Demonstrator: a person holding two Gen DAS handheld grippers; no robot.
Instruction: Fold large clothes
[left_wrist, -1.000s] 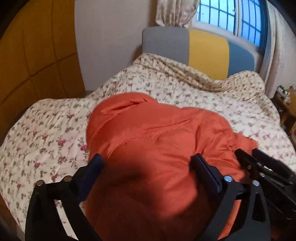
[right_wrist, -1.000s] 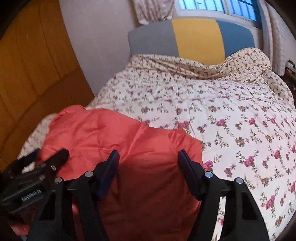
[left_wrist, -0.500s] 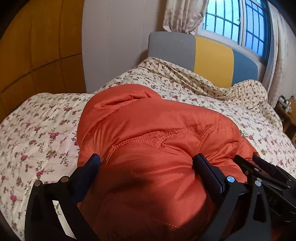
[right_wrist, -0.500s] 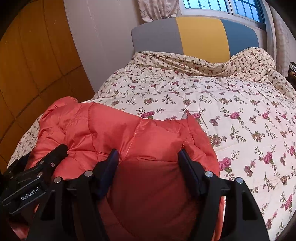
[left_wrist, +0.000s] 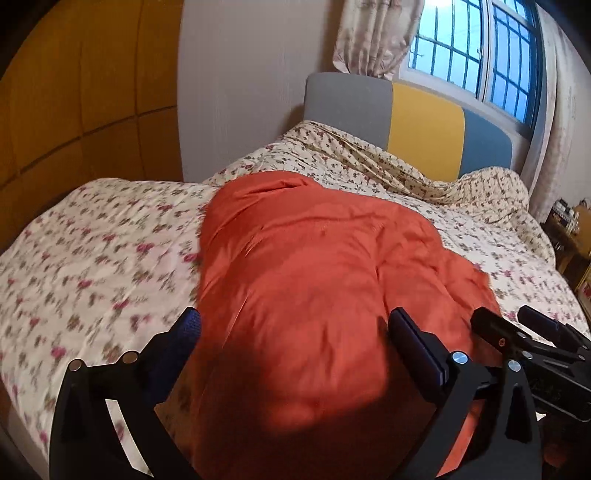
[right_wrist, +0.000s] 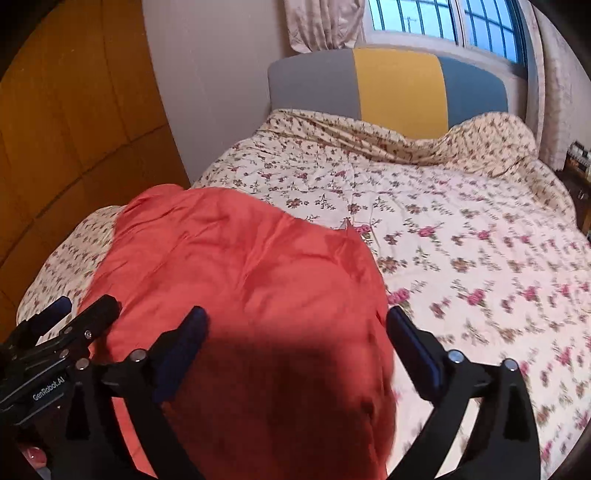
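Here, left wrist view: the left gripper (left_wrist: 293, 334) has its jaws set wide apart, with the orange padded jacket (left_wrist: 317, 280) bulging up between them. The right pad seems to rest against the fabric and the left pad sits at the jacket's edge; whether they press on it I cannot tell. The jacket lies on the bed's floral quilt (left_wrist: 92, 258), running from 6 o'clock up toward 12 o'clock, its far end rounded and creased. The right gripper (left_wrist: 517, 328) enters at 4 o'clock, beside the jacket's right edge. The headboard (left_wrist: 406, 122), in grey, yellow and blue panels, stands at 1 o'clock, below the barred window (left_wrist: 476, 48) and curtain (left_wrist: 373, 33). A wooden wardrobe (left_wrist: 81, 85) fills 10 o'clock.

Right wrist view: the right gripper (right_wrist: 297, 332) has its jaws opening, spread wide. The jacket (right_wrist: 236, 273) lies between them; the right pad stands clear of the fabric at its edge, and the left pad lies over the cloth. The jacket occupies the frame from 6 to 10 o'clock on the quilt (right_wrist: 461, 258). The left gripper (right_wrist: 79, 312) shows at 8 o'clock, at the jacket's left edge. Blur smears the lower quilt.
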